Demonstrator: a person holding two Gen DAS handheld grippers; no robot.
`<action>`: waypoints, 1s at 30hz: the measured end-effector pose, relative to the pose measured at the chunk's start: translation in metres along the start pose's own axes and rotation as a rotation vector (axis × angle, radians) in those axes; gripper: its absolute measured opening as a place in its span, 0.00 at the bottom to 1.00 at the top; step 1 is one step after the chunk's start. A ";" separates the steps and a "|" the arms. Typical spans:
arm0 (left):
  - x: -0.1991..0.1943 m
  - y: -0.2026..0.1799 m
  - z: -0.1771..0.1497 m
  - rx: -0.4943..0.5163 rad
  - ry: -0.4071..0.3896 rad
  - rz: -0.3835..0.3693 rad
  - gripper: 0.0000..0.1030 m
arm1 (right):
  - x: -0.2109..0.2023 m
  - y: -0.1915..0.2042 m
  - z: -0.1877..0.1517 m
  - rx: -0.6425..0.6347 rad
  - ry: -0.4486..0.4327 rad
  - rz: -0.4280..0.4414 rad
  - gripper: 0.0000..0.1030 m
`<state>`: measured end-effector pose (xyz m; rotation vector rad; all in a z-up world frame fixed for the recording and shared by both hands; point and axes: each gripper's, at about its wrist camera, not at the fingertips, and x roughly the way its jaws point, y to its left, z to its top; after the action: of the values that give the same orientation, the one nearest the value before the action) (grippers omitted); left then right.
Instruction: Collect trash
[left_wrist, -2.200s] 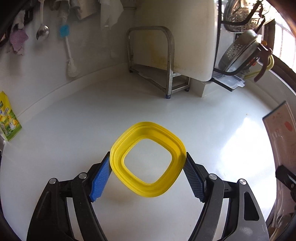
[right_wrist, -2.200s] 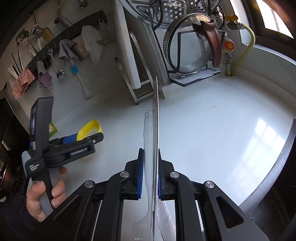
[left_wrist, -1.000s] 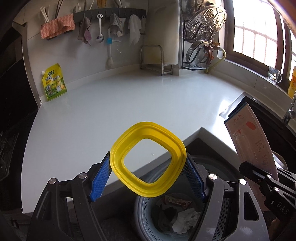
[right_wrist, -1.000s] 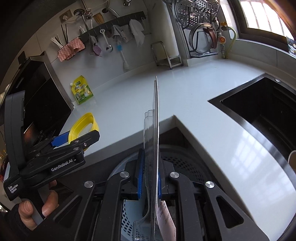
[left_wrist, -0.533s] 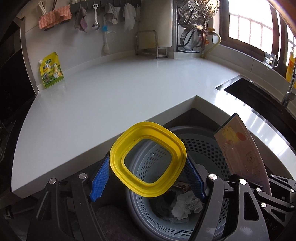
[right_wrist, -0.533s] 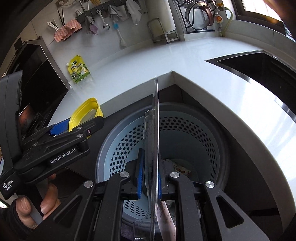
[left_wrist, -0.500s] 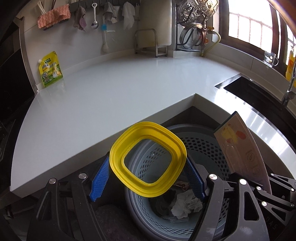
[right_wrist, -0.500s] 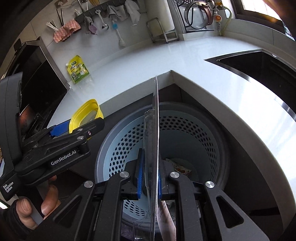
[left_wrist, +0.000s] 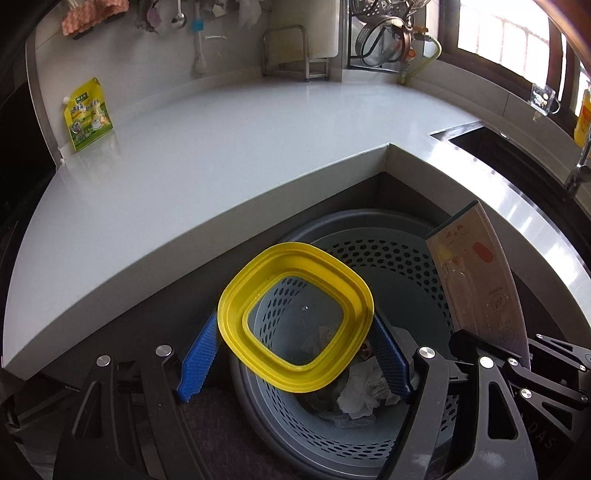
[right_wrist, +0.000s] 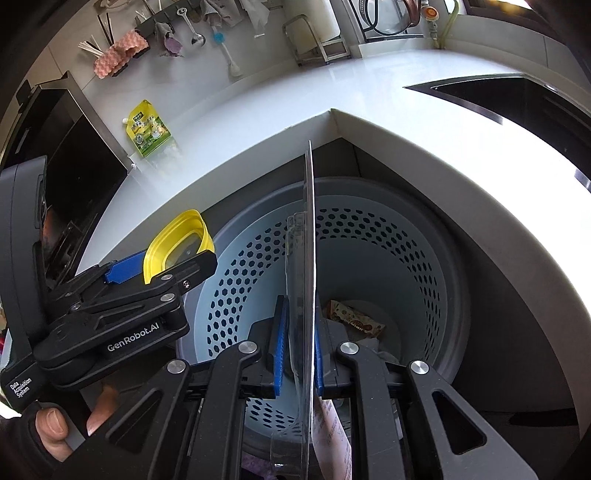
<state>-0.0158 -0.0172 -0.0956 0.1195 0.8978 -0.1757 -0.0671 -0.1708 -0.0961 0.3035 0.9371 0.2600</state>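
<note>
My left gripper (left_wrist: 295, 350) is shut on a yellow square plastic lid (left_wrist: 258, 354) and holds it over the near rim of a grey perforated trash bin (left_wrist: 388, 254). The lid also shows in the right wrist view (right_wrist: 173, 240). My right gripper (right_wrist: 297, 350) is shut on a flat blister-pack card (right_wrist: 308, 258), held edge-on and upright above the same bin (right_wrist: 388, 236). The card shows in the left wrist view (left_wrist: 480, 280) at the right. Crumpled paper (left_wrist: 360, 391) and a snack wrapper (right_wrist: 354, 317) lie at the bin's bottom.
The bin stands on the floor in the inner corner of a white L-shaped counter (left_wrist: 207, 147). A yellow-green pouch (left_wrist: 86, 114) leans on the back wall. A dark sink (right_wrist: 517, 99) lies at the right. A dish rack (left_wrist: 384, 40) stands at the back.
Both grippers have moved back off the counter and down over the trash bin, each still holding its item. The bin now fills the lower part of both views.
</note>
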 end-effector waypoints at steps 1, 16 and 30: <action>0.000 0.000 0.000 -0.001 0.002 -0.001 0.73 | 0.001 0.000 0.001 0.000 0.001 -0.001 0.12; -0.005 0.006 0.003 -0.038 -0.003 -0.008 0.87 | -0.015 -0.005 0.006 0.019 -0.059 -0.024 0.50; -0.011 0.011 0.003 -0.039 -0.017 0.006 0.90 | -0.018 -0.006 0.005 0.017 -0.069 -0.036 0.50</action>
<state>-0.0179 -0.0064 -0.0849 0.0840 0.8829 -0.1532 -0.0726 -0.1829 -0.0820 0.3089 0.8760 0.2080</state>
